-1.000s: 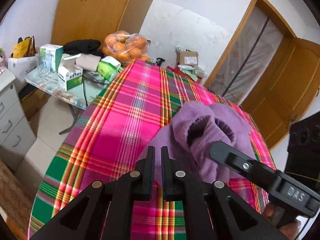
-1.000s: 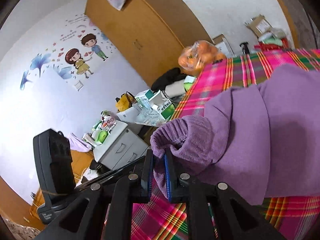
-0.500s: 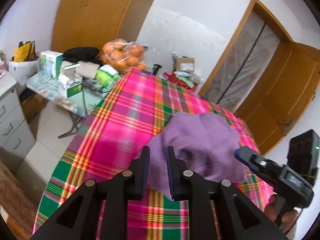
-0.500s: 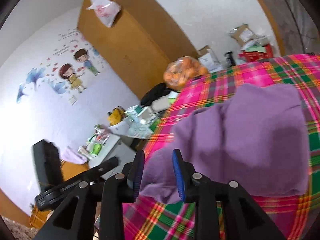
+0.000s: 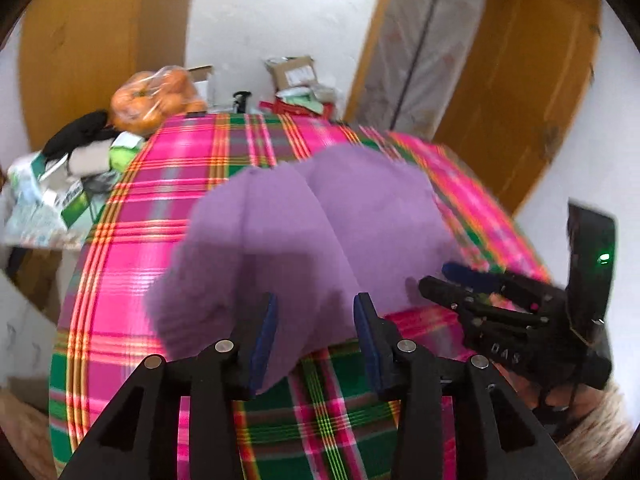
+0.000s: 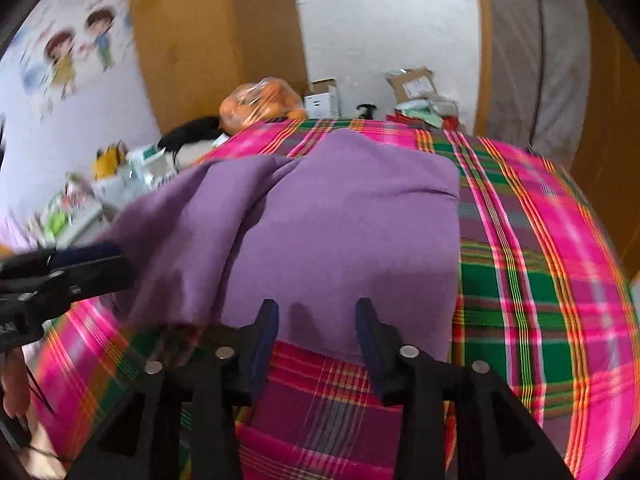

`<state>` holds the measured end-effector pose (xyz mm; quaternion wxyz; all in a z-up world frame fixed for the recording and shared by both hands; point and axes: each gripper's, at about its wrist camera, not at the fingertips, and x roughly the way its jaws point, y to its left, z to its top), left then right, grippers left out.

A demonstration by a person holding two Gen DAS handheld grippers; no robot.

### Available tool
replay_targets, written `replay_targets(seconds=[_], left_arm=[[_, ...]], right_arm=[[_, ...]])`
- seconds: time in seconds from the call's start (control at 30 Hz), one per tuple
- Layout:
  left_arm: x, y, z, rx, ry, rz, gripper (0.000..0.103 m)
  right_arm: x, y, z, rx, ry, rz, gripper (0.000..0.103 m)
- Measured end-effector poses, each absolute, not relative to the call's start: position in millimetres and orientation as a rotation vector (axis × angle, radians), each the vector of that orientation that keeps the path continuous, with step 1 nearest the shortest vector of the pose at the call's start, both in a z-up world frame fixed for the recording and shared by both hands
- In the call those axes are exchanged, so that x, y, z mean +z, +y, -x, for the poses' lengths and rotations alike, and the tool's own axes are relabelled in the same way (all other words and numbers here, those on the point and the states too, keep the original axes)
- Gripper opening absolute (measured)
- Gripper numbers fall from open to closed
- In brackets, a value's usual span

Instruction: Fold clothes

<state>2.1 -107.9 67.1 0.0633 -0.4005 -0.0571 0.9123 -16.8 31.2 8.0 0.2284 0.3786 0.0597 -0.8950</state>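
1. Left gripper (image 5: 314, 312) now wide apart, empty; a second ago nearly closed.
2. Right gripper (image 6: 316, 316) wide too, sleeve cuff released.
3. Folded purple knit sweater (image 6: 340, 224) lies mid pink-green plaid tablecloth (image 6: 540, 260), near its front edge.

plaid-covered table (image 5: 132, 264), purple garment (image 5: 312, 232) lying on it

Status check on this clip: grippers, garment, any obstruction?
Left gripper open, right gripper open, neither holding cloth. Purple garment lies bunched on plaid tablecloth. Nothing blocking it.
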Motion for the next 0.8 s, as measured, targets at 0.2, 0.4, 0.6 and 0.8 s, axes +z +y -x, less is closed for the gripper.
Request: replay_targets(seconds=[0.2, 0.4, 0.6, 0.8], left_arm=[[46, -90, 2, 2.714, 0.0, 1.256, 0.041], [34, -84, 7, 2.677, 0.093, 1.3, 0.046], [28, -84, 9, 2.679, 0.159, 1.306, 0.048], [23, -90, 19, 2.712, 0.123, 1.351, 0.048]], right_arm=[[-1, 18, 14, -2.475, 0.304, -0.99, 0.057], [-13, 3, 16, -2.466, 0.443, -0.985, 0.058], [-23, -8, 24, -2.499, 0.561, -1.01, 0.055], [-18, 4, 32, -2.541, 0.485, -1.022, 0.018]])
